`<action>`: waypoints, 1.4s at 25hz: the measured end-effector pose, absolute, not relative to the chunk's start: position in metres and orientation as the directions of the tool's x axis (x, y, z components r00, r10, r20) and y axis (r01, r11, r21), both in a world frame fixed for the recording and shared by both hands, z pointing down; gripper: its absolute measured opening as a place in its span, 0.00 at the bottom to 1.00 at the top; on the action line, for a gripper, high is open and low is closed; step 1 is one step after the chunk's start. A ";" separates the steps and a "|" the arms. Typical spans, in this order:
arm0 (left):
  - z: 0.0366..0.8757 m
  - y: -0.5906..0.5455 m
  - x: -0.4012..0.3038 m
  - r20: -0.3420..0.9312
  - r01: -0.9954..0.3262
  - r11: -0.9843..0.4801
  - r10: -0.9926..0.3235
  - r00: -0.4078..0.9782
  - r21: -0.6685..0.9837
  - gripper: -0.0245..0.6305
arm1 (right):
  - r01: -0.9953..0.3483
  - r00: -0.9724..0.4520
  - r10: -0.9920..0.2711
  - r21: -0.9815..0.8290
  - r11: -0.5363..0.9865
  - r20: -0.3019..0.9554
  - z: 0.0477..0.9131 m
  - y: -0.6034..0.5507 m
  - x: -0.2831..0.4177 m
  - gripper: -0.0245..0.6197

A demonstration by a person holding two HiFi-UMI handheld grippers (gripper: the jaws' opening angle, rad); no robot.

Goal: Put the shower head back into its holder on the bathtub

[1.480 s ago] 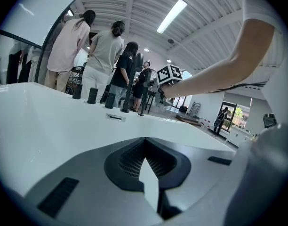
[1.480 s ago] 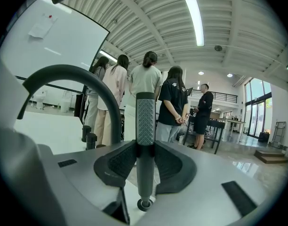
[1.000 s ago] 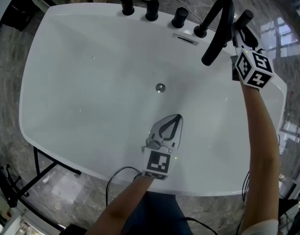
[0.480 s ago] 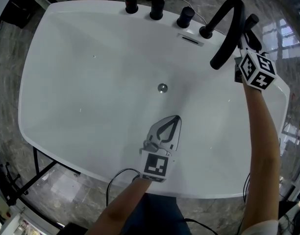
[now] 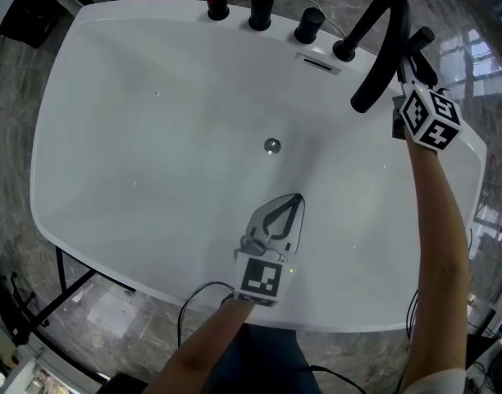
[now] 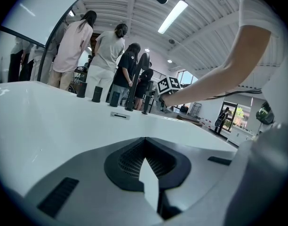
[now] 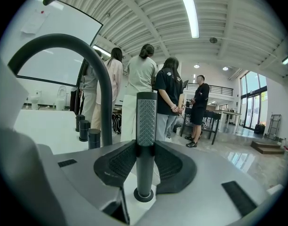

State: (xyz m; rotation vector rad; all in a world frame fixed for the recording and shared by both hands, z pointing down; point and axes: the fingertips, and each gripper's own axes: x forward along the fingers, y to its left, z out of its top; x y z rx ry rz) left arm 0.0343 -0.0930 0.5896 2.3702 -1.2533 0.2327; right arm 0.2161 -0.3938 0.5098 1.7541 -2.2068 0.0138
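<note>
White bathtub on a grey marble floor, in a hall with a ribbed ceiling.
The left gripper hangs over the tub's near side, fingers pressed together, empty. Right of the arched black spout, the right gripper pinches the shower head, upright, its foot in the round holder on the rim.

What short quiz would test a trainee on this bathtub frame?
1. True or false: the left tool holds the shower head.
2. What stands between the jaws of the right tool? A) a knob B) the shower head C) the spout
3. Fill in: the shower head stands ____, its foot at the round holder.
Key: 1 false; 2 B; 3 upright.
</note>
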 end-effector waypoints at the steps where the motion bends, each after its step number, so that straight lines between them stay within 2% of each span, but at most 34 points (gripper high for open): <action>1: 0.590 -0.093 0.035 0.350 -0.817 -0.489 -0.740 0.574 0.306 0.04 | -0.954 -0.190 -0.948 0.182 0.240 0.256 0.512 -0.393 0.218 0.23; 16: 0.592 -0.093 0.035 0.348 -0.817 -0.486 -0.742 0.573 0.309 0.04 | -0.984 -0.147 -0.955 0.060 0.168 0.258 0.524 -0.389 0.236 0.23; 35: 0.579 -0.078 0.037 0.349 -0.823 -0.498 -0.746 0.567 0.273 0.04 | -0.987 -0.131 -0.952 0.053 0.151 0.278 0.526 -0.389 0.239 0.23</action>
